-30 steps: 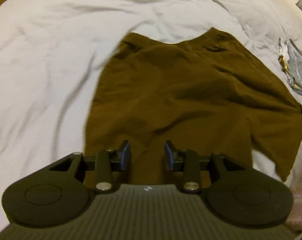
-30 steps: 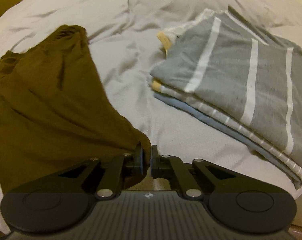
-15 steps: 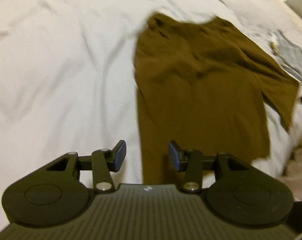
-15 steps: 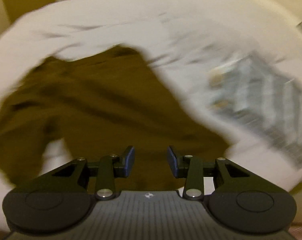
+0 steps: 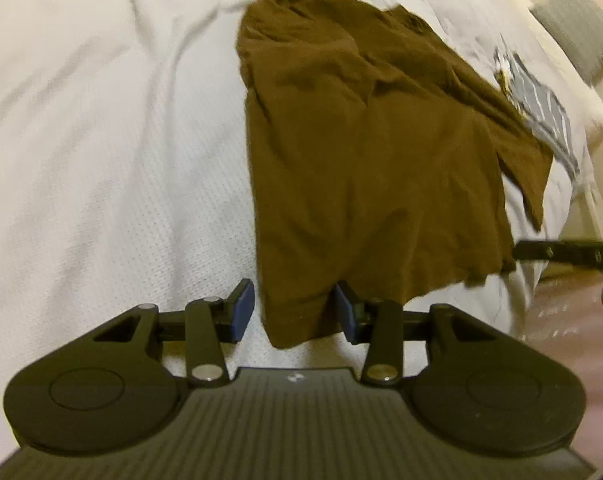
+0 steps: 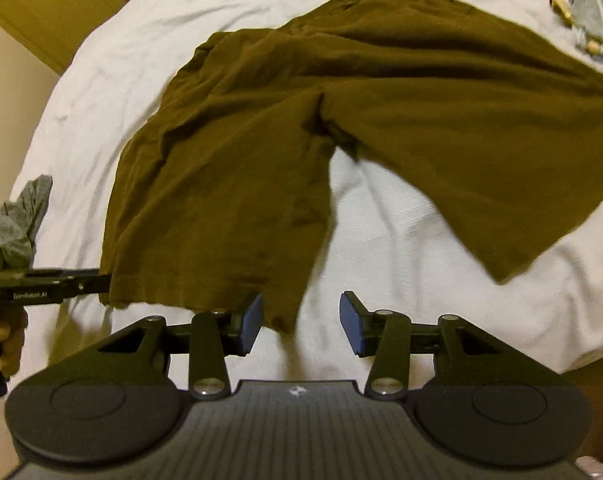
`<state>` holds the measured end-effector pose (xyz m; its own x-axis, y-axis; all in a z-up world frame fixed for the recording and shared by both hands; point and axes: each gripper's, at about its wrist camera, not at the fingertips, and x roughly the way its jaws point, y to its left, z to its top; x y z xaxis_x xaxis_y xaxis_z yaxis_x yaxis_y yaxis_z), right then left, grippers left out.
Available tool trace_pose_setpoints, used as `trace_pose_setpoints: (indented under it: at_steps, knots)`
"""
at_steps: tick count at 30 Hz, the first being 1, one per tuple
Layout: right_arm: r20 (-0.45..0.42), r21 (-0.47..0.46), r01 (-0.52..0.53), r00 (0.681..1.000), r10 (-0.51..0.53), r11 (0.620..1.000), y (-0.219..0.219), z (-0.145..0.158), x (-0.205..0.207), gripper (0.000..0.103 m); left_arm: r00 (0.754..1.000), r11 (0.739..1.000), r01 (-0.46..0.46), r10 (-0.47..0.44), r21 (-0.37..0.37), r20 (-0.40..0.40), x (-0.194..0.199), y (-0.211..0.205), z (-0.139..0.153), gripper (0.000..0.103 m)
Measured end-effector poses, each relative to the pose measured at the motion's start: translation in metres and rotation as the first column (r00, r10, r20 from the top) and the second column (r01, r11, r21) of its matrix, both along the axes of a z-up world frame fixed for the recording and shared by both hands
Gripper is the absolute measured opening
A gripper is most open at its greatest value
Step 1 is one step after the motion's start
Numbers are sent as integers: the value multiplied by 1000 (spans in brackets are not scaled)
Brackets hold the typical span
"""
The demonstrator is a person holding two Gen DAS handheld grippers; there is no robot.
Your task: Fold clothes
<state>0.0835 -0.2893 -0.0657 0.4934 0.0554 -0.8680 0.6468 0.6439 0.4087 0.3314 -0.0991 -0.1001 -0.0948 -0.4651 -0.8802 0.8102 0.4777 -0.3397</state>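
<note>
The brown shorts (image 5: pixel 365 152) lie spread on the white bed (image 5: pixel 101 140), 2 legs toward the near edge; the left gripper (image 5: pixel 293 312) is wide open around a leg hem, seemingly untouched; the right gripper (image 6: pixel 301 318) gapes empty beside the other leg's hem; folded grey striped clothes (image 5: pixel 541 100) sit beyond.
</note>
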Motion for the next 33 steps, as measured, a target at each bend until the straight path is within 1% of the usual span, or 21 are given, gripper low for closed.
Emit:
trace_pose_setpoints:
  at_steps: [2,3,4,5,6,7,9,11,12,14,16,18,20,22,24,27,29,30,33]
  knots:
    - [12,55,25,1000,-25,998,-4,-16,4,45,1000,1000,28,-28,2,5,0,-4,-3,36]
    - [13,86,39,999,-40,996,-6,-25,5,40,999,999,36,-36,1,4,1,-6,-3,26]
    - [10,115,63,998,-64,991,-8,-31,6,25,999,999,43,-43,0,4,3,-7,-3,17]
    - [8,134,87,996,-89,987,-10,-34,4,19,999,999,38,-38,-5,4,5,-7,1,6]
    - [6,150,110,994,-112,983,-12,-35,2,5,999,999,36,-36,-11,5,8,-6,7,5]
    - [1,158,123,992,-125,980,-14,-32,0,2,999,999,45,-45,-18,22,7,-3,15,4]
    - [9,161,107,994,-109,981,-13,-17,-7,2,997,997,62,-61,-35,47,6,6,34,4]
    - [18,157,61,998,-64,986,-8,0,-14,1,996,996,72,-69,-46,65,4,17,50,4]
    - [17,164,39,999,-43,986,-6,5,-16,1,996,997,66,-64,-33,63,4,19,47,4]
    - [2,173,-9,1000,9,985,2,5,-16,1,997,998,55,-55,-7,59,5,23,42,4]
    - [-11,176,-21,1000,23,984,5,2,-14,1,996,998,61,-62,24,69,3,22,37,4]
    - [-25,178,-26,999,31,984,7,-1,-11,1,995,997,63,-66,39,78,1,21,37,5]
    - [-35,174,-32,999,39,984,9,-1,-10,3,993,996,64,-69,57,92,0,23,42,7]
    - [-46,159,-33,998,41,987,11,7,-14,10,992,995,64,-72,74,105,-1,25,47,7]
    - [-60,143,-25,998,34,989,13,14,-22,12,988,993,66,-78,93,133,-3,30,52,7]
    - [-78,92,10,997,-3,996,-13,21,-41,16,980,993,73,-88,89,180,-8,32,65,7]
    - [-89,56,35,996,-30,998,-31,26,-55,16,974,993,91,-103,70,204,-16,26,76,7]
    - [-93,38,47,995,-43,998,-41,29,-62,16,971,993,106,-115,55,211,-21,20,81,7]
    - [-106,-16,83,991,-84,996,-69,36,-82,16,953,981,195,-192,12,233,-50,-14,92,8]
